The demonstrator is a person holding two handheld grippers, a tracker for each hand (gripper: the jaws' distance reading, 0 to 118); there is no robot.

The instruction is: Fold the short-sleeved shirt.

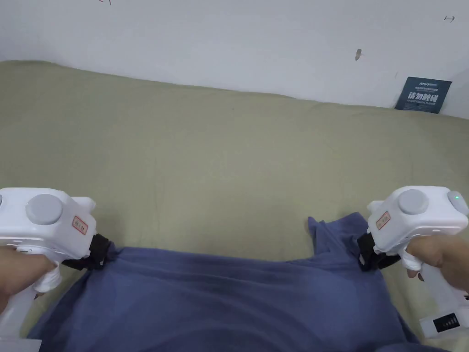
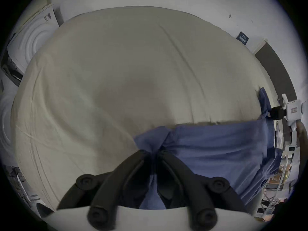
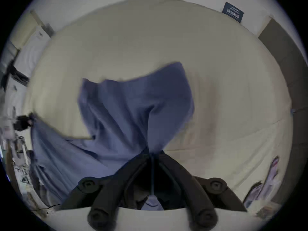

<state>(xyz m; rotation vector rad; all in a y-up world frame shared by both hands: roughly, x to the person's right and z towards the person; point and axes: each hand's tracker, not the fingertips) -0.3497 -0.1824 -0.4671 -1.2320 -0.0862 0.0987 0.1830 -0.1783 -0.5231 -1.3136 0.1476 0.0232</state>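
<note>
1. Fingers (image 2: pixel 146 154) of the left gripper (image 1: pixel 98 256) are squeezing tight on a corner of the blue shirt (image 1: pixel 229 302).
2. Fingers (image 3: pixel 145 156) of the right gripper (image 1: pixel 366 256) are pinching the shirt's other top corner.
3. Between both grippers, the shirt is hanging stretched over the green bed (image 1: pixel 206 160), and one sleeve (image 3: pixel 133 98) is flopping up.

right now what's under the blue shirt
The blue shirt hangs stretched between the left tool and right tool over the olive sheet. Whatever lies beneath the cloth is covered.
</note>
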